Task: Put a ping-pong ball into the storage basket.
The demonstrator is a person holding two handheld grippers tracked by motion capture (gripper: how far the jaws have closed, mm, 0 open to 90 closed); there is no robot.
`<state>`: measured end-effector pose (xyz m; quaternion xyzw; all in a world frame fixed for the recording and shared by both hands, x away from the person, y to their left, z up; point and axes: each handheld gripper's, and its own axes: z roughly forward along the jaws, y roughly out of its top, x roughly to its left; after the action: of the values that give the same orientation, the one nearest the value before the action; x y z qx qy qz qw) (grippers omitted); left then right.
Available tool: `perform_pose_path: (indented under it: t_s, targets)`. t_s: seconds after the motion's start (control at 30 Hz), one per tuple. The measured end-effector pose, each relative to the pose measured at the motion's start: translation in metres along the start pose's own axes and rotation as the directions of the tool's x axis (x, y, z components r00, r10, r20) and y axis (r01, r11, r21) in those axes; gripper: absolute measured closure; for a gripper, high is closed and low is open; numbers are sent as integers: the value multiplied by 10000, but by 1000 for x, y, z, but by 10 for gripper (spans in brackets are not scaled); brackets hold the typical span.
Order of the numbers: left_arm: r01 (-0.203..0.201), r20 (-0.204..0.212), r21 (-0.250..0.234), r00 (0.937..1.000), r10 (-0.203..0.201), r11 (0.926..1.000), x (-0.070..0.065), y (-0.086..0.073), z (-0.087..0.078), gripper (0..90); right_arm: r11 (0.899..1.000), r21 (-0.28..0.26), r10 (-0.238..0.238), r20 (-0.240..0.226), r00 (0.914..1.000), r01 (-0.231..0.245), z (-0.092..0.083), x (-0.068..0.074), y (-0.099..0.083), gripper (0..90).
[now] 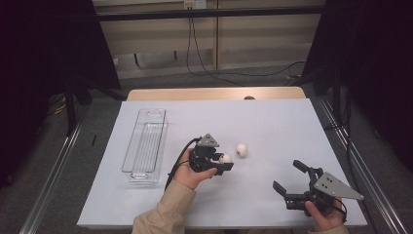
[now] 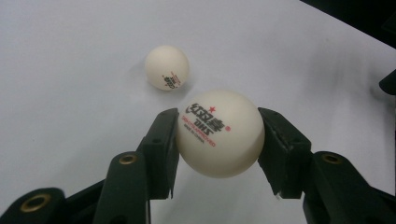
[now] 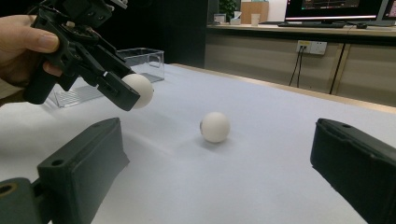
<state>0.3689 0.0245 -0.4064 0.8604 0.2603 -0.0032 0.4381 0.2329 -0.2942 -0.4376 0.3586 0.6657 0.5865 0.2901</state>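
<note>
Near the middle of the white table sheet (image 1: 272, 126), the left gripper (image 1: 225, 161) is clamped on a white plastic ping-pong ball (image 2: 219, 134), lifted just off the surface. Second matching ball (image 1: 241, 149) sits just beyond it to the right. Right gripper (image 1: 288, 178) hangs near the front right, jaws wide and holding nothing.

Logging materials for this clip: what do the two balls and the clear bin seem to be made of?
Held ball and loose ball: likely thin matte plastic, table-tennis type, given the off-white surface with printed red and black logos. Clear bin: probably hard glossy acrylic or similar plastic; it is see-through, with bright edges and a ribbed floor.
</note>
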Motion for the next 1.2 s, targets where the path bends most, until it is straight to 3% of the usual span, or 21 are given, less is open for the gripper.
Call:
perform_pose_path:
  t_s: [1.2]
  targets:
    - [450, -361, -144, 9983, -455, 9989, 12, 0, -17, 510, 10000, 8, -4, -16, 10000, 4, 0, 0, 0, 24]
